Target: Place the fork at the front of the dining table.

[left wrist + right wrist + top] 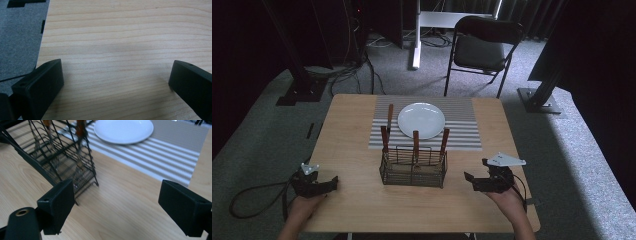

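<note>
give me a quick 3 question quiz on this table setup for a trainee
1. True or false: the plate sits on the striped mat.
2. How many wooden handles stand up out of the wire caddy, and where does a fourth piece lie?
3. Which fits both grippers? A) both shut on cutlery B) both open and holding nothing C) left open, right shut

Key
1. True.
2. Three handles rise from the caddy; one more piece lies on the mat beside the plate, on its left in the high view.
3. B: the left gripper and the right gripper have jaws spread over bare table, either side of the caddy.
</note>
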Motion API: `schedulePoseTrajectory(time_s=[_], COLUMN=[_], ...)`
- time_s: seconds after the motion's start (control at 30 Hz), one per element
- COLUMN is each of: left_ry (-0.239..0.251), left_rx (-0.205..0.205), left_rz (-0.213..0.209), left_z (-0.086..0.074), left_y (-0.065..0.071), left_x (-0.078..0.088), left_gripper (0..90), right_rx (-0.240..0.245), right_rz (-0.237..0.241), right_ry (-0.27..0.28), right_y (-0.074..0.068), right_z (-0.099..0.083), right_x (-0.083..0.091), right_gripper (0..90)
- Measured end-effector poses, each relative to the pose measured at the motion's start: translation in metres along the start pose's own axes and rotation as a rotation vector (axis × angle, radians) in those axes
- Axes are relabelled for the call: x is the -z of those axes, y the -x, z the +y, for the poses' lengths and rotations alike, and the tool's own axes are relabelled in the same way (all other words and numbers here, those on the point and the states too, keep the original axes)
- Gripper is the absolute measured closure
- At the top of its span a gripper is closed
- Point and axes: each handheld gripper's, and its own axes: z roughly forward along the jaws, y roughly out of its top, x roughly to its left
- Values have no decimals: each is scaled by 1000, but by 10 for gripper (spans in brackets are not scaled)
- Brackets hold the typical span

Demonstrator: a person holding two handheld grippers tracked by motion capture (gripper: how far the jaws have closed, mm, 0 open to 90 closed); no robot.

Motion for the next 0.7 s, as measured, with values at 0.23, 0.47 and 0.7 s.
schedulePoseTrajectory(time_s=[0.23, 0.47, 0.7], left_ry=[1, 1, 1], left_rx=[0, 0, 1], left_rz=[0, 0, 0], left_z=[0, 0, 0], left_y=[0, 0, 0], left_x=[0, 0, 0], left_gripper=[0, 0, 0], right_rx=[45, 55, 78], right_rz=[10, 45, 76], right_ry=[34, 67, 83], right_y=[-14, -28, -41], right_z=[19, 38, 51], right_x=[5, 4, -5], right_gripper=[138, 153, 158])
